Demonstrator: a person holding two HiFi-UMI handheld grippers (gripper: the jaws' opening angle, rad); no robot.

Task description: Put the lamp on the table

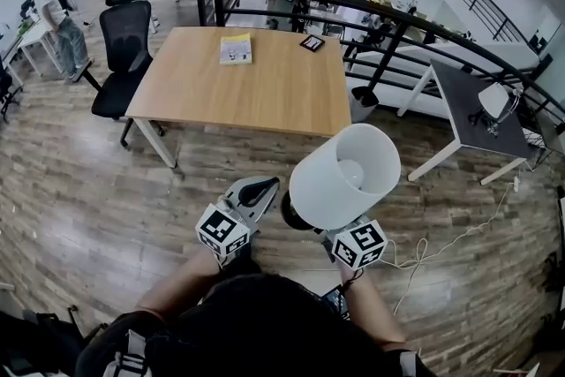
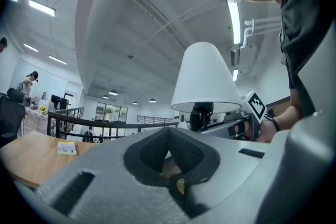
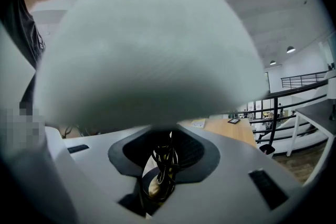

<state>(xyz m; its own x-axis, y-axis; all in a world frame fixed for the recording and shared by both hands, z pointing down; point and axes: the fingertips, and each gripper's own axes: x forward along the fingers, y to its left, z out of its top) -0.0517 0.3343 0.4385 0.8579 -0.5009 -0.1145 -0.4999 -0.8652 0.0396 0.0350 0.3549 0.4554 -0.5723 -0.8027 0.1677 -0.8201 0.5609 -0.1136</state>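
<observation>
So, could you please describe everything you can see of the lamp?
The lamp has a white tapered shade with a bulb showing inside, and a dark stem. The right gripper is shut on it below the shade, where black cord is bundled. It is tilted above the floor, short of the wooden table.
</observation>
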